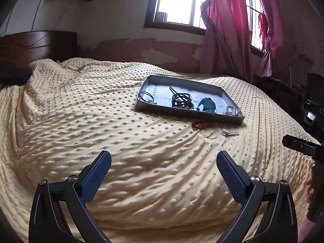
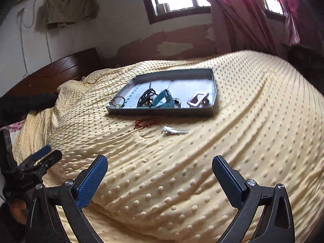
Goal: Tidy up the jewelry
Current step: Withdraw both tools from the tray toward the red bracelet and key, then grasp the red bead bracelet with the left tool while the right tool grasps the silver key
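A bed covered in a pale yellow dotted blanket fills both views, with a dark wooden headboard at its far left end. The left gripper hangs above the near part of the blanket with its blue-padded fingers spread wide and nothing between them; in the right wrist view it shows at the far left edge, where its jaws cannot be read.

Farther across the bed lies a shallow grey tray with low walls. Going left to right inside it: a thin black cord loop with a small pale green bead near the left wall, a heap of dark beaded strands toward the middle, a teal piece just beside the beads, and a pinkish rectangular frame-like item in the near right corner.

Outside the tray, on the blanket just beside its near wall, rests a red string bracelet, and to its right, slightly nearer the camera, a small silver piece; the two lie apart from each other.

The right gripper is likewise released, fingers wide apart over bare blanket, well short of the tray. Behind the bed, a barred window stands in the wall with a pink curtain to its right.
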The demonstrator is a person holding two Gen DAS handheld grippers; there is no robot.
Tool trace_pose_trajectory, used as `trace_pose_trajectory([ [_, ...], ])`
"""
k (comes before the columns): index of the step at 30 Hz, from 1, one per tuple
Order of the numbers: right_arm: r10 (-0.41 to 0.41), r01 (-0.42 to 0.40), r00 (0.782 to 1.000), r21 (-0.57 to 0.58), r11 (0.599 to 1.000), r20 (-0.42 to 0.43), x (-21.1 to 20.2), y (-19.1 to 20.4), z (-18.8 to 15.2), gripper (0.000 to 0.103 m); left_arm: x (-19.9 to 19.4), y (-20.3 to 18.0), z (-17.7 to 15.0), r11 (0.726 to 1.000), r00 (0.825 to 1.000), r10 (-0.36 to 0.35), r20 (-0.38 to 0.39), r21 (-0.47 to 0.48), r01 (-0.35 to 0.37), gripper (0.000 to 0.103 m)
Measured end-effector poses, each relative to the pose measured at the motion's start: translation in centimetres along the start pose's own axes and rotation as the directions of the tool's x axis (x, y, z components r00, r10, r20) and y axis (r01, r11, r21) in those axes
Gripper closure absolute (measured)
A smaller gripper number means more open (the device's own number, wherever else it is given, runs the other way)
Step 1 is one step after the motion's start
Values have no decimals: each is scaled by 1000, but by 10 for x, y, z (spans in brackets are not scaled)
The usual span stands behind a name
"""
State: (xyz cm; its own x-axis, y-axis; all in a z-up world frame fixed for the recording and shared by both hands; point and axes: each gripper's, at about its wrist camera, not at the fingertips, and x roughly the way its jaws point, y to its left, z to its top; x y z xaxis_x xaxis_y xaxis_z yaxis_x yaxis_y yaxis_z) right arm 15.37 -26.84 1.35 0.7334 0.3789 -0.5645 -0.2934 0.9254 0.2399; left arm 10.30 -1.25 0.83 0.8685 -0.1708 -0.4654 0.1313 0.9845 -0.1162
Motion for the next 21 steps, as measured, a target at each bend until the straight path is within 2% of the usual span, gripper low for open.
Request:
trace_pose_trajectory([
  [9, -30, 28, 997, -28, 999, -73, 19, 1, -8, 0, 15, -6, -3, 1000, 1000, 5, -31, 28, -4, 1],
  [14, -55, 48, 989, -56, 997, -140, 33, -3, -10, 0, 25, 1, -2, 999, 996, -51, -73, -5, 51, 1],
  [21, -75, 54, 984, -131, 990, -163, 48, -5, 0, 0, 35, 0, 0, 999, 994, -47, -96, 19, 49, 1],
])
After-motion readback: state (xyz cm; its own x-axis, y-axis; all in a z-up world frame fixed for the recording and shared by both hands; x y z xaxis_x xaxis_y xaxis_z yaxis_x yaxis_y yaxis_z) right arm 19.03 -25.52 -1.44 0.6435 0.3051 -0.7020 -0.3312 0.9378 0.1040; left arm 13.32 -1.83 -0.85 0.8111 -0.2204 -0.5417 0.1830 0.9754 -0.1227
